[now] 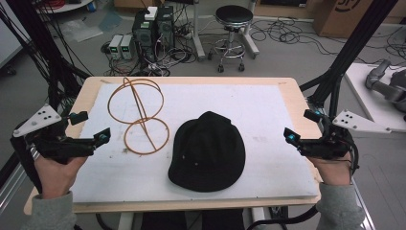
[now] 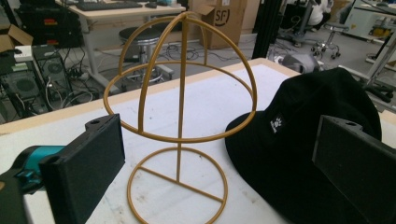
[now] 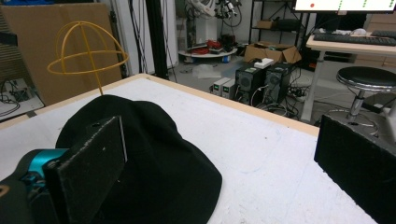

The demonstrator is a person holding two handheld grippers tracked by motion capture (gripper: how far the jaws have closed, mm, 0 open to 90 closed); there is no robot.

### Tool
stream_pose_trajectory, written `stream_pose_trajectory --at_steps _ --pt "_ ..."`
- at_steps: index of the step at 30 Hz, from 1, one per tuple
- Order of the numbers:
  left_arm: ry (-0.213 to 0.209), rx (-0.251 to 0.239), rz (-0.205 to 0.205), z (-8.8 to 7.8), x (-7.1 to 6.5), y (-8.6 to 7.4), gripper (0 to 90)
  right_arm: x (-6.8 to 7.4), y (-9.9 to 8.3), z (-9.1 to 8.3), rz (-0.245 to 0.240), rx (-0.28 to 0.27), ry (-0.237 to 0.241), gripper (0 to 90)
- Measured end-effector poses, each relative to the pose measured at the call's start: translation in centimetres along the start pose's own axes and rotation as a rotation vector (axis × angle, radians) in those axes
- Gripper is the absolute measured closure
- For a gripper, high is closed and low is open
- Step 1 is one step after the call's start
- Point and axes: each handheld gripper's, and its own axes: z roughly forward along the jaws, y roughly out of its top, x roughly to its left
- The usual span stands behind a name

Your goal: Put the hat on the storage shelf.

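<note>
The black hat [image 1: 207,151] is lying limp and light on the desk [image 1: 268,110], likely best pinched at its brim, while both tools, left [image 1: 91,128] and right [image 1: 300,126], are hanging released, grasping nothing.

Even, soft indoor light, faint shadows, no glare, slightly soft pictures, near jaws blurred

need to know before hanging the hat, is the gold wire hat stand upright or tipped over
Upright. The gold wire hat stand rests on its round base ring on the table, its centre rod rising vertically to the dome. The black hat lies beside it.
</note>
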Motion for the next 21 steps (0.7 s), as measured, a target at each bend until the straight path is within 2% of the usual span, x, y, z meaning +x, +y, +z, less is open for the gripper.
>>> stream_pose_trajectory --at_steps 13,17,21 --pt "0.007 -0.01 -0.007 -0.13 0.16 -0.03 2.6 -0.21 -0.21 0.11 0.003 0.009 -0.006 1.7" --pt "-0.022 -0.02 -0.019 -0.05 0.07 0.06 2.6 -0.34 -0.32 0.24 0.002 0.012 -0.006 1.7" --pt "-0.022 -0.012 -0.016 0.02 -0.1 0.04 2.6 -0.49 -0.44 0.44 -0.002 0.016 0.0 1.7"
